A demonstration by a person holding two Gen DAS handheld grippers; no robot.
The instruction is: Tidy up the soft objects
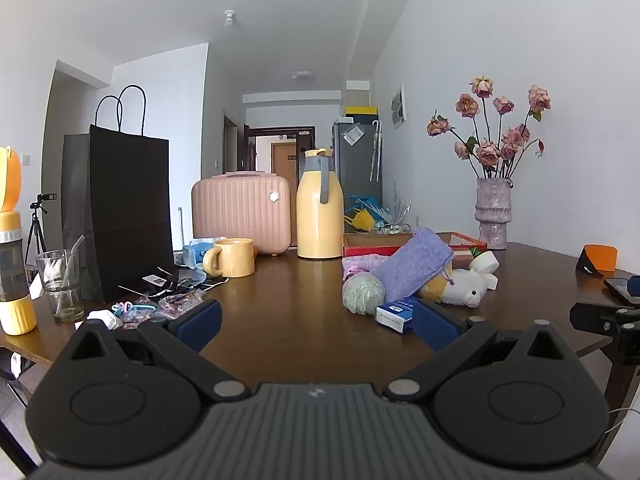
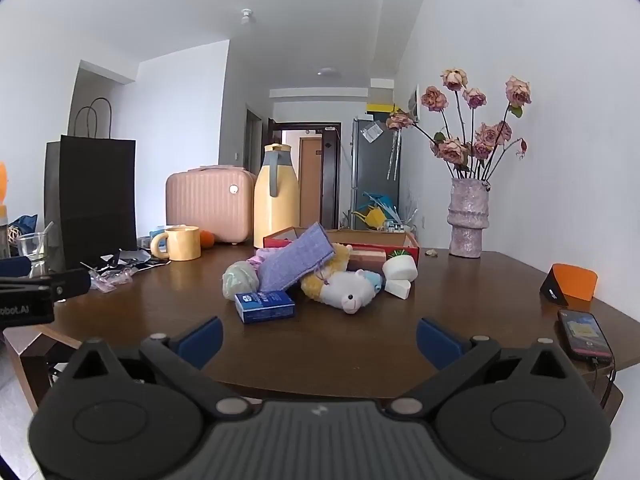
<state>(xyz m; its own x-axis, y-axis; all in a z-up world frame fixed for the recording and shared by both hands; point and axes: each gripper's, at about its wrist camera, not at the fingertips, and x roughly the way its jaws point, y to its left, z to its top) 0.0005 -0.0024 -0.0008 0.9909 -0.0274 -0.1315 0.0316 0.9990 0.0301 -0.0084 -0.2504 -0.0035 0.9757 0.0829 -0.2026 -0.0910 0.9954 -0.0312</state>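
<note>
Lying ahead of both claws on the brown table [image 2: 304, 352], the soft pile is sitting straight in front of the right gripper [image 2: 319, 340] and off to the right of the left gripper [image 1: 316, 322], so the right one is looking better placed to reach. Both are hanging with jaws spread wide, pinching nothing. Counting left to right: one pale green puff [image 2: 240, 280], one blue box [image 2: 265, 307] in front, one purple knitted pouch [image 2: 296, 264] slanting up to the right over the heap, one plush lamb [image 2: 350, 290] facing the camera, two white blocks [image 2: 400, 270]. One red tray [image 2: 384, 242] is waiting just behind.
</note>
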